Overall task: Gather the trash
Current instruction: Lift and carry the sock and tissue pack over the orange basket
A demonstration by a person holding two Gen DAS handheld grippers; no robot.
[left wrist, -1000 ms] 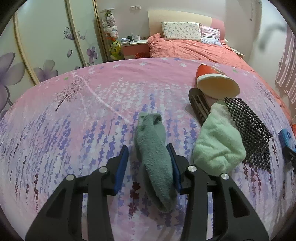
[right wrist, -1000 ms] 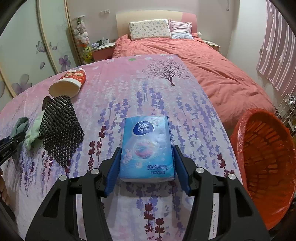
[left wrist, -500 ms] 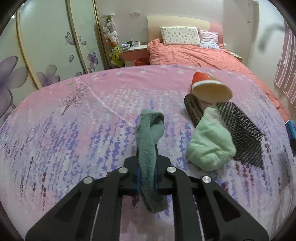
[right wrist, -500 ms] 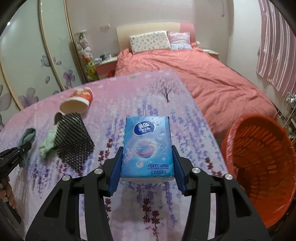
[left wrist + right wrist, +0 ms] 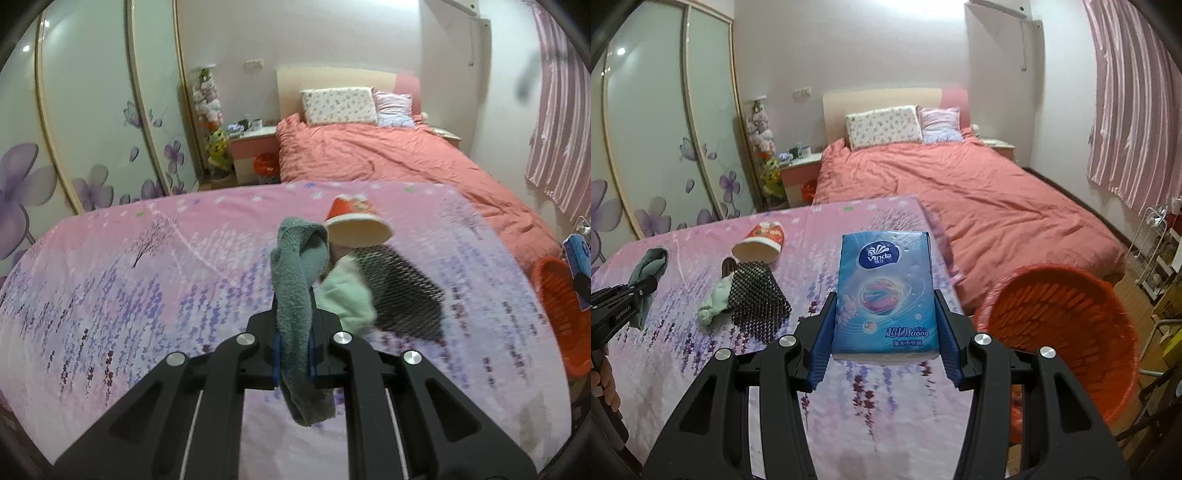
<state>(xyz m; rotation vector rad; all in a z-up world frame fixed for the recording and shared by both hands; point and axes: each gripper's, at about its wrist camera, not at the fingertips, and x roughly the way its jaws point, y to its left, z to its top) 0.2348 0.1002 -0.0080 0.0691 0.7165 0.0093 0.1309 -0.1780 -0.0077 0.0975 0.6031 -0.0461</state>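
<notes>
My left gripper (image 5: 294, 341) is shut on a grey-green sock (image 5: 297, 280) and holds it above the pink flowered table (image 5: 147, 280); the sock also shows in the right wrist view (image 5: 650, 263). My right gripper (image 5: 884, 332) is shut on a blue Vinda tissue pack (image 5: 884, 291), held above the table's right edge. An orange basket (image 5: 1060, 332) stands on the floor to the right, also in the left wrist view (image 5: 557, 310). On the table lie a red paper cup (image 5: 356, 221), a light green cloth (image 5: 347, 299) and a black mesh mat (image 5: 402, 291).
A bed with a salmon cover (image 5: 960, 199) lies beyond the table. Sliding wardrobe doors (image 5: 92, 122) stand at the left. A nightstand (image 5: 253, 147) and soft toys sit by the bed. Striped curtains (image 5: 1134, 122) hang at the right.
My left gripper closed on the sock and lifted it off the table. My right gripper raised the tissue pack and moved toward the basket side.
</notes>
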